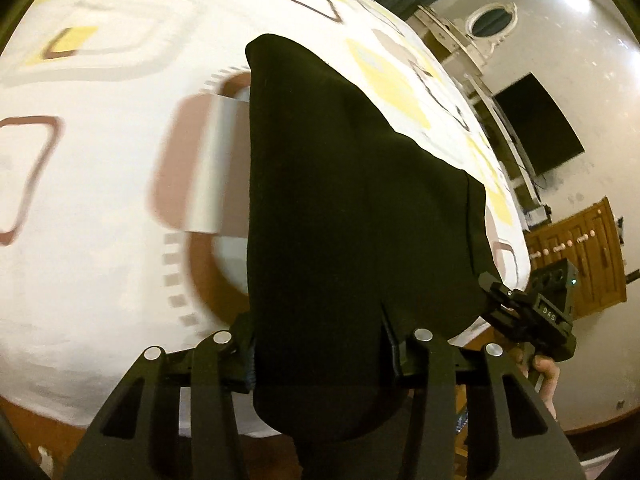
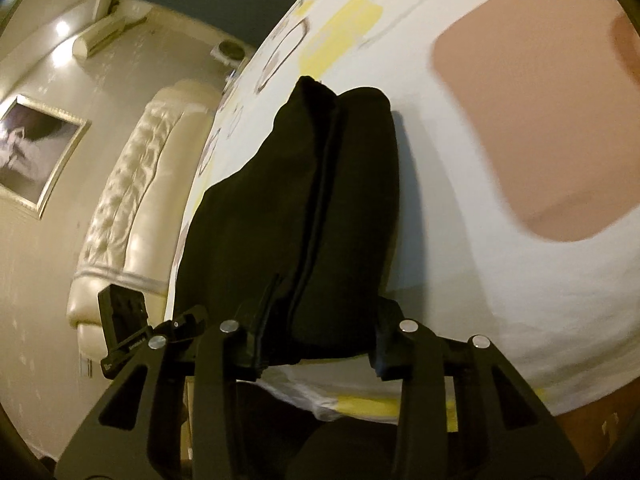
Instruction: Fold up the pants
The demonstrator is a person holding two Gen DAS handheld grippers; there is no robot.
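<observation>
Black pants limp, light, draping over the bed. Left tongs and right tongs each pinch the near edge; corners hold best.

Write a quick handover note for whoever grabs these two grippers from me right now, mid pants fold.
Left gripper: shut on the pants, near edge.
Right gripper: shut on the same near edge of the pants, beside the left one.
Pants: black, bunched between both grippers, running away over the patterned bed sheet; far end rests on the sheet.
Done: both grips taken, near edge lifted.
Left: lay the fold down flat, smooth it, release. How many folds are already made cannot be told.
</observation>
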